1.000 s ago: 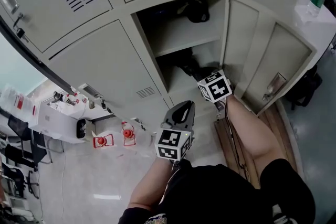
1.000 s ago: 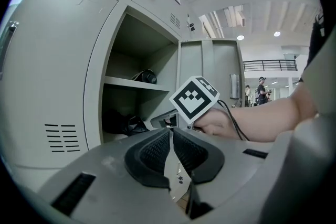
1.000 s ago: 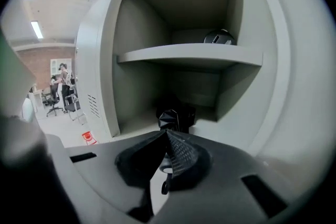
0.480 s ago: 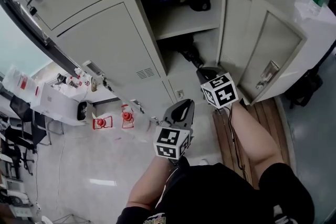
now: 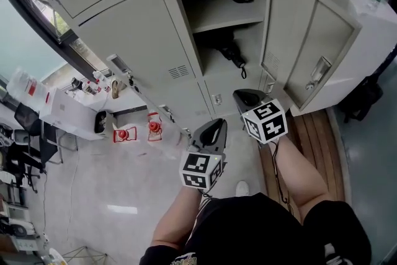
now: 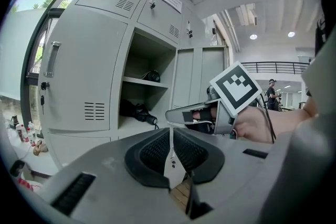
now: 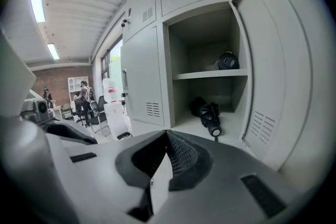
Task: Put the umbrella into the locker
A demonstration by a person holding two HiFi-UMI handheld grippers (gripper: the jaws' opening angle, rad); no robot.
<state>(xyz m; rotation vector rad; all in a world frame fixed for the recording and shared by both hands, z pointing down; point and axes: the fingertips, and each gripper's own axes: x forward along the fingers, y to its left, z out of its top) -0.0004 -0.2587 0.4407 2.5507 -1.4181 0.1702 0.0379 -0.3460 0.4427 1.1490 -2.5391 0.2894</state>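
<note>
Umbrella lies inside the locker, door open; your left gripper and right gripper both have jaws together, empty. Placing looks done.

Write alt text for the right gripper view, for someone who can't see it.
A folded black umbrella lies in the lower compartment of an open grey locker, its door swung out to the right. A dark round object sits on the shelf above. The right gripper, jaws shut and empty, fills the foreground.
</note>
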